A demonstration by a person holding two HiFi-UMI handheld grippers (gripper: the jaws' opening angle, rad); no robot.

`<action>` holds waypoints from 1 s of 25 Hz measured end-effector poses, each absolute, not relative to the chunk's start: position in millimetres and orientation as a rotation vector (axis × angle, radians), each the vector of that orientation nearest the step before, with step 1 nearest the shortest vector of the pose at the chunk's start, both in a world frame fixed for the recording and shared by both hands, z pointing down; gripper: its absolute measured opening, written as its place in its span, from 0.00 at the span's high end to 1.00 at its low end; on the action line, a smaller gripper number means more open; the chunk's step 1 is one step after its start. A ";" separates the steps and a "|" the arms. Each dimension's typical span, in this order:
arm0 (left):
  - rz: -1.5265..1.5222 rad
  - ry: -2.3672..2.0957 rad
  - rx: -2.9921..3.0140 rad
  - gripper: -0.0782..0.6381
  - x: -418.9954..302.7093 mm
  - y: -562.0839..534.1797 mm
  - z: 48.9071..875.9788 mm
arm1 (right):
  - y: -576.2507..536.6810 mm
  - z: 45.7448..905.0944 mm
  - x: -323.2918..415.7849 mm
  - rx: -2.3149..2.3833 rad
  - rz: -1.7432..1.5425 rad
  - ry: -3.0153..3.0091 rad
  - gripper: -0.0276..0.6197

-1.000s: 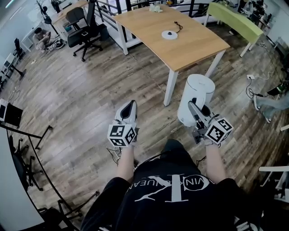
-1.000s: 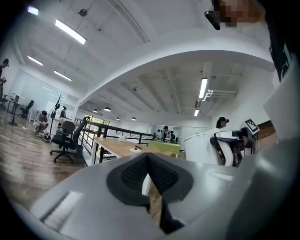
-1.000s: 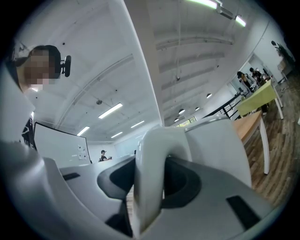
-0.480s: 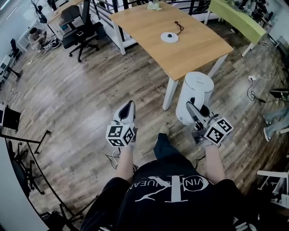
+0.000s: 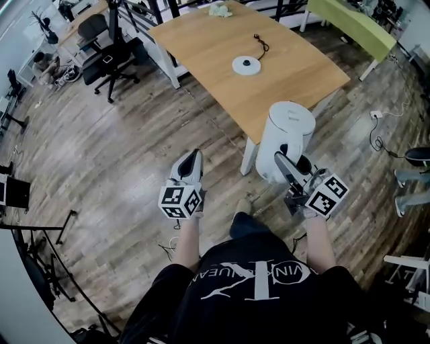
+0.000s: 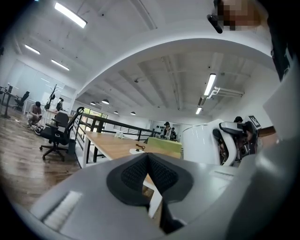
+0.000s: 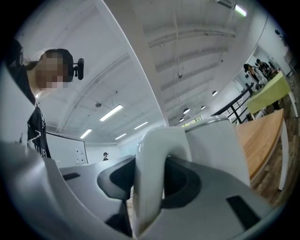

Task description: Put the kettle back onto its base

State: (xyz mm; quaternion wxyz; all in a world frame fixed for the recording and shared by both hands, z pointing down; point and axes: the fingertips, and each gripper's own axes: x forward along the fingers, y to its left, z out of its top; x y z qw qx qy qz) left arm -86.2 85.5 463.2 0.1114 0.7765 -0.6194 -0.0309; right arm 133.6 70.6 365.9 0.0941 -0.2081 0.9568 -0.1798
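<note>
White kettle [image 5: 285,138], rigid and likely heavy, hangs by its handle [image 7: 150,173], clamped in right gripper [image 5: 287,166]; left gripper [image 5: 191,161] closed, empty.

A light wooden table [image 5: 201,47] on white legs stood on a grey-brown plank floor [image 5: 101,148], with a pale crumpled cloth [image 5: 219,9] at its far edge, a black office chair [image 5: 101,47] off its left end, a green-topped table [image 5: 349,27] beyond its right, and a person [image 5: 41,64] sitting on the floor at far left.
</note>
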 end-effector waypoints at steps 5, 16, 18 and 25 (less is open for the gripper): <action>-0.084 -1.801 2.282 0.89 -88.9 37.3 464.4 | 23.3 354.9 126.4 -0.606 -0.523 2.824 0.73; -0.105 -1.782 2.310 0.89 -90.3 -48.5 465.5 | -50.3 350.7 111.2 -0.566 -0.484 2.811 0.73; -0.089 -1.756 2.317 0.89 -85.8 -57.6 469.2 | -60.9 350.1 105.5 -0.564 -0.484 2.820 0.73; -0.065 -1.738 2.304 0.89 -101.8 -83.8 478.9 | -96.0 356.7 88.2 -0.559 -0.518 2.810 0.73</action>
